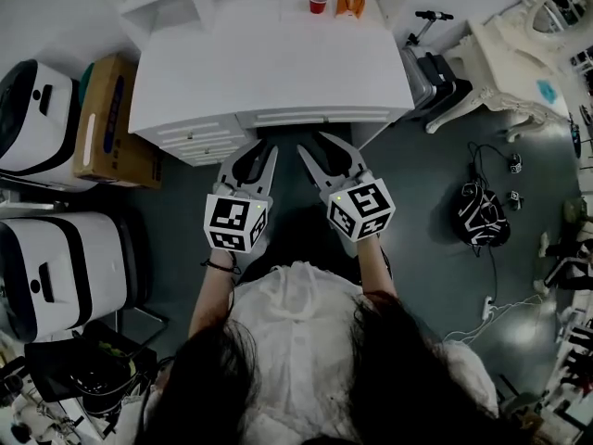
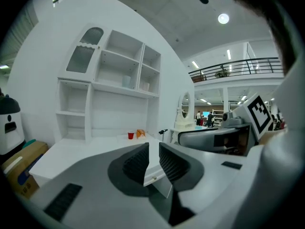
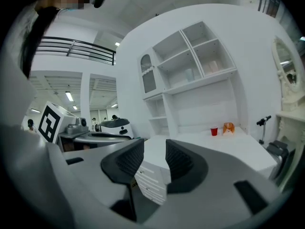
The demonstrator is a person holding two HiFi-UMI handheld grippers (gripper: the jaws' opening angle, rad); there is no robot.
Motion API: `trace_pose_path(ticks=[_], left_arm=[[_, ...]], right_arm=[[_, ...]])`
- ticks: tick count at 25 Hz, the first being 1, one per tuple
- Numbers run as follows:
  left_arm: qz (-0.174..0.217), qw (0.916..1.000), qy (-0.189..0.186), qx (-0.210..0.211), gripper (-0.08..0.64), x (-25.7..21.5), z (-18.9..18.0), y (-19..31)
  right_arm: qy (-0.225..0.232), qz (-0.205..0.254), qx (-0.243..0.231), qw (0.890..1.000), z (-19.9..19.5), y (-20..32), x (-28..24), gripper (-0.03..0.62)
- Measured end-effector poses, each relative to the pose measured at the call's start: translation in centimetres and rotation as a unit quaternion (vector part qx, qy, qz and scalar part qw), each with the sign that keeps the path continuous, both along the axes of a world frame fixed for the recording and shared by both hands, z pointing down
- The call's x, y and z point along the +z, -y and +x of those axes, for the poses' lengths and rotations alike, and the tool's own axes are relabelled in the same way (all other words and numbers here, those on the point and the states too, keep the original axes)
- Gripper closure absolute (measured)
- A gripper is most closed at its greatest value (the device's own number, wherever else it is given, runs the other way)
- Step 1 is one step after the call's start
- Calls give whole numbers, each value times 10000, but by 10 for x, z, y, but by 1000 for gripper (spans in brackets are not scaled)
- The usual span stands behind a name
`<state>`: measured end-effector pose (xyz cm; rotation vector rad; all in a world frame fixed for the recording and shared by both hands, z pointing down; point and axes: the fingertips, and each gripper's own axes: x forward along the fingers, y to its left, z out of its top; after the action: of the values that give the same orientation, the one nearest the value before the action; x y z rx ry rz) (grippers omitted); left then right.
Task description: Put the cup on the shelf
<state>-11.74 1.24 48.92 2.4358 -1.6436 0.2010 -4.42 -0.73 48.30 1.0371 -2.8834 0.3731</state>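
A small red cup (image 1: 318,4) stands at the back of the white desk (image 1: 269,72), beside an orange packet (image 1: 349,3). The cup also shows far off in the left gripper view (image 2: 130,135) and in the right gripper view (image 3: 214,131). Above the desk rises a white shelf unit (image 2: 119,80) (image 3: 190,66) with open compartments. Both grippers hover short of the desk's front edge, far from the cup. My left gripper (image 1: 264,148) (image 2: 153,149) has its jaws a narrow gap apart with nothing between. My right gripper (image 1: 312,142) (image 3: 155,147) stands the same way, empty.
Drawers (image 1: 199,137) sit under the desk's front left. A cardboard box (image 1: 111,123) and two white machines (image 1: 37,109) (image 1: 56,267) stand to the left. A black bag (image 1: 480,216) lies on the floor at right, near a white vanity (image 1: 510,54).
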Motion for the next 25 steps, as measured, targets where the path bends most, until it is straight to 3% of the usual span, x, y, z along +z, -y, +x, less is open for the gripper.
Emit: trace_pose_path(ticks=[11,25], left_arm=[[-172,9988,-256,378,485,25,12,-58],[-13,9973,-373,635,483,18,20,-66]], right_arm=[[-118,-231,302,9992,8,-69,21,445],[-330,-39,388,9987,6,-85,16,457]])
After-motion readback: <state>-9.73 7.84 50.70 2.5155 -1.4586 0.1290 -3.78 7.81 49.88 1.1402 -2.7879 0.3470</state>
